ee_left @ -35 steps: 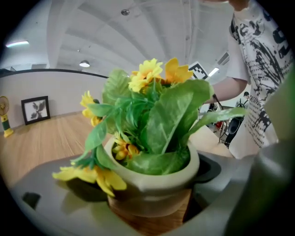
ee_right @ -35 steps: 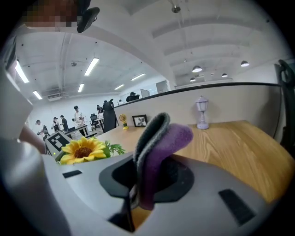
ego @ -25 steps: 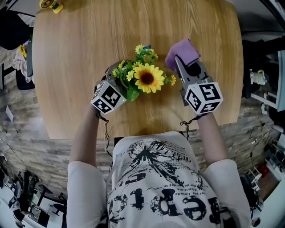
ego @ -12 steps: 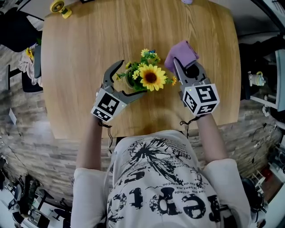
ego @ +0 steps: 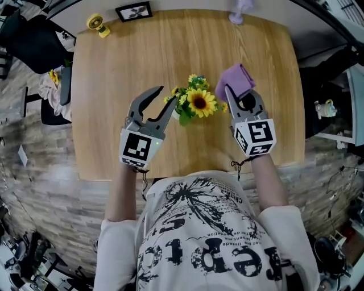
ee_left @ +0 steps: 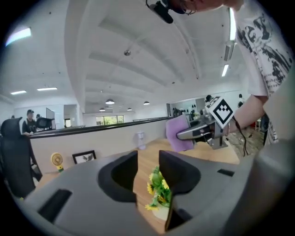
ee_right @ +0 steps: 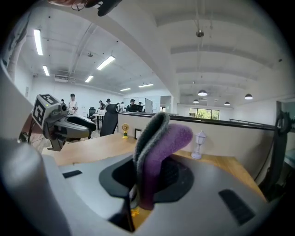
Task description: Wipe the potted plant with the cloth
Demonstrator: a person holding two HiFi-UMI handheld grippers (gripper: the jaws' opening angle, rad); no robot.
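The left gripper (ego: 164, 98) hangs above the wooden table (ego: 114, 85) with its jaws a narrow gap apart; they have just been closing, and nothing is pressed between them. In the left gripper view the potted plant (ee_left: 159, 191) shows through that gap, ahead of the tips and below them, its yellow and green blooms leaning towards the right jaw. From the head view the plant sits just off the tip of this gripper's right jaw, a little ahead of it and to the right, in the space between the two grippers. The right gripper (ego: 238, 91) is clamped on the purple cloth (ego: 235, 80), which stands folded between the jaws and juts forward past their tips. The plant lies close on this gripper's left, its big sunflower roughly level with the jaws, and the cloth is near the blooms but apart from them. Far ahead of both grippers, at the table's far edge, stand a small picture frame (ego: 134, 11), a yellow toy-like fan (ego: 98, 23) and a pale little lamp (ego: 241, 9).
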